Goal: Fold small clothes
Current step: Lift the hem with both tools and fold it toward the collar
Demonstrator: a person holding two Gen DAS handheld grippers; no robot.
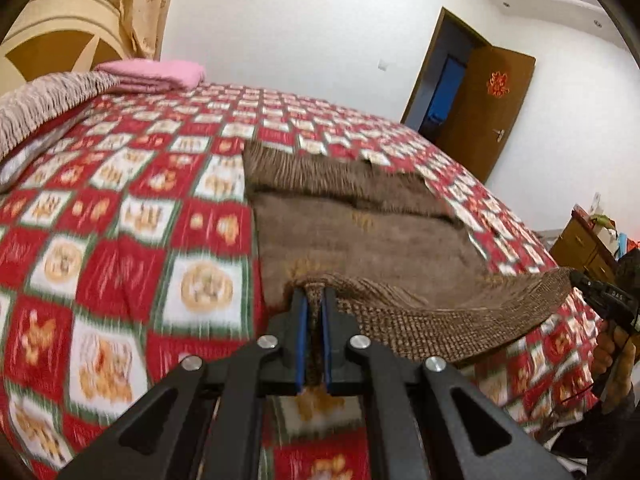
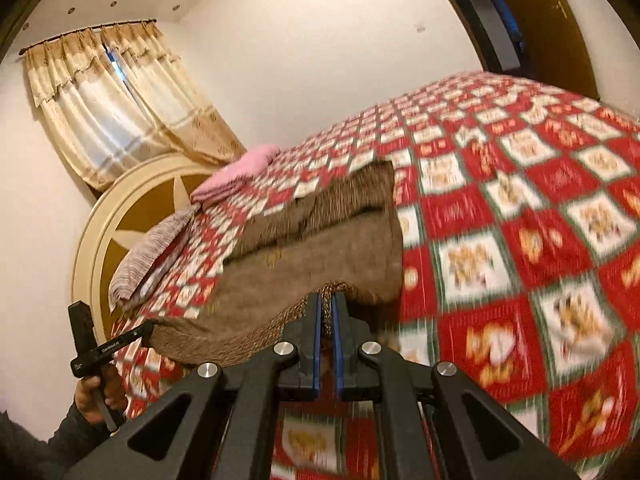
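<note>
Both tools, left (image 1: 315, 300) and right (image 2: 327, 300), grip the brown garment (image 1: 360, 232); only the right view shows curtains (image 2: 120, 96).

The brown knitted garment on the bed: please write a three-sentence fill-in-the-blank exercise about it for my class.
1. The left gripper is shut on the near edge of the ____ knitted garment.
2. The garment lies on a red checked ____.
3. The folded towel near the round headboard is ____.

Missing words: brown; bedspread; pink

Motion-blurred checkered bedspread (image 1: 120, 220); brown garment's (image 1: 360, 232) pattern unreadable.
</note>
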